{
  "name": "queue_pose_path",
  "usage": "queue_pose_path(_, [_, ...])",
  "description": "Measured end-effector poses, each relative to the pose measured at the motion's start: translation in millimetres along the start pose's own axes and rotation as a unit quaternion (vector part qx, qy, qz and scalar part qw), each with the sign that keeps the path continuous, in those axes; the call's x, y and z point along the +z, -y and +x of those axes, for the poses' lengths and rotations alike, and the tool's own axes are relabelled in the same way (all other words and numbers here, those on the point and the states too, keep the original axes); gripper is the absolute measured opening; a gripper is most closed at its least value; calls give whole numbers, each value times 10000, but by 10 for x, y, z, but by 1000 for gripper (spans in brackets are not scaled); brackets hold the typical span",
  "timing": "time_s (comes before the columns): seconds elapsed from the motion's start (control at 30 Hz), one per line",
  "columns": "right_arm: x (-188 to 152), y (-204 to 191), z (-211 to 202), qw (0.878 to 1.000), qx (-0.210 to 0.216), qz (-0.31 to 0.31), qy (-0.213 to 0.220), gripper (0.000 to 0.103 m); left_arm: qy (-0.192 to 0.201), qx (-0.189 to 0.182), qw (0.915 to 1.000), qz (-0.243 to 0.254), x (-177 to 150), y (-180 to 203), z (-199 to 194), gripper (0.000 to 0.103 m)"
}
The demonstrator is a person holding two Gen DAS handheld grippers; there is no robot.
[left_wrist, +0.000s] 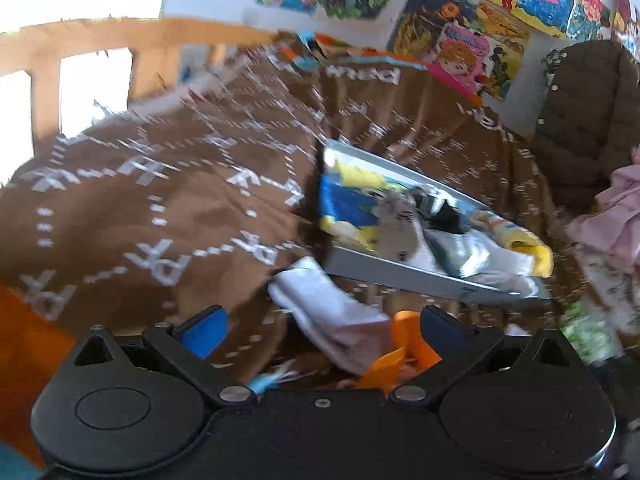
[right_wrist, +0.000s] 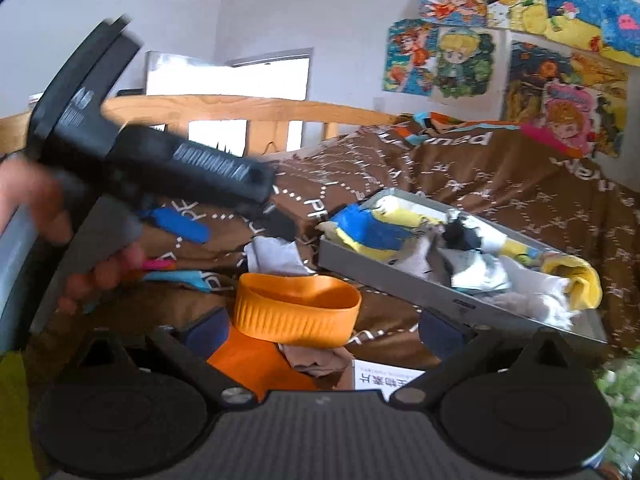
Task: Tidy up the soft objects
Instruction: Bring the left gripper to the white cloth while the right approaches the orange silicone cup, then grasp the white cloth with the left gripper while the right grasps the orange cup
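**quiltbug:** Biggest thing first: the bed [right_wrist: 500, 196], brown printed cover, everything's dumped on it. Then the grey tray [right_wrist: 384, 276], tilted on the cover and already stuffed with socks [right_wrist: 372, 232], blue-and-yellow ones plus some white and grey. Loose stuff sits just beside its near edge: a white sock [left_wrist: 320, 300] and an orange sock [right_wrist: 296, 312] with a ribbed cuff.

**sockdrawer99:** So probably the step is picking up the loose ones and getting them into the tray. I'd say go for the middle of the sock, not the cuff, so it doesn't dangle and catch on the tray's rim.

**quiltbug:** And the claws? The left claw [left_wrist: 320, 332] has its blue pads spread wide, nothing pinched; the white sock lies between and just ahead of them. That view's blurry though.

**sockdrawer99:** The right claw [right_wrist: 320, 332] is spread wide too. The orange sock sits between its fingers, but neither pad is pressing on it as far as I can tell.
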State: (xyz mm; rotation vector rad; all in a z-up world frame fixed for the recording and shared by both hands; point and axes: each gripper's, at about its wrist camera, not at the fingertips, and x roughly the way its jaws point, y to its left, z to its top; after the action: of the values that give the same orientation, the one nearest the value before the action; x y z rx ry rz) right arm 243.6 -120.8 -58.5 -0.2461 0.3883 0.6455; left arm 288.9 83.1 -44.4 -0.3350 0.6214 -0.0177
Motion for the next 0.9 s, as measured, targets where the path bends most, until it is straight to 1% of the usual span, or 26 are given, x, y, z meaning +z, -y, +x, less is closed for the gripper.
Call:
queue_pose_path(0.1, [-21, 52, 97, 9998, 171, -6, -30, 103, -126, -183, 9997, -140, 90, 23, 169, 102])
queue_pose_path(0.17, [-13, 82, 143, 9996, 282, 39, -46, 103, -168, -238, 9993, -236, 136, 24, 263, 102])
queue_pose_path(0.27, [4, 103, 212, 9993, 363, 4, -82, 103, -346, -274, 9974, -568, 171, -43, 425, 102])
queue_pose_path(0.37, [17, 138, 333, 9985, 498, 59, -241, 103, -540, -291, 9937, -939, 156, -133, 578, 102])
queue_pose_path(0.5, [42, 164, 498, 9963, 684, 224, -478, 103, -634, -341, 9931, -925, 121, -189, 704, 102])
queue_pose_path(0.57, [70, 163, 540, 9954, 743, 248, -547, 103, -677, -364, 9930, -895, 106, -186, 750, 99])
queue_pose_path(0.63, [104, 158, 589, 9949, 744, 245, -643, 103, -720, -362, 9937, -785, 99, -171, 783, 90])
queue_pose_path(0.67, [112, 160, 615, 9945, 744, 268, -684, 103, -733, -364, 9938, -752, 92, -170, 794, 87])
queue_pose_path(0.73, [127, 173, 671, 9931, 825, 365, -745, 103, -721, -356, 9941, -731, 62, -180, 805, 77])
queue_pose_path(0.77, [133, 172, 694, 9926, 861, 391, -759, 103, -715, -373, 9941, -732, 47, -187, 804, 74])
queue_pose_path(0.8, [131, 174, 711, 9922, 893, 408, -764, 102, -714, -392, 9941, -722, 35, -192, 801, 68])
queue_pose_path(0.83, [129, 175, 724, 9919, 919, 418, -766, 102, -713, -391, 9943, -689, 27, -192, 799, 65])
queue_pose_path(0.9, [131, 173, 743, 9915, 947, 448, -768, 101, -724, -452, 9944, -623, 20, -190, 799, 53])
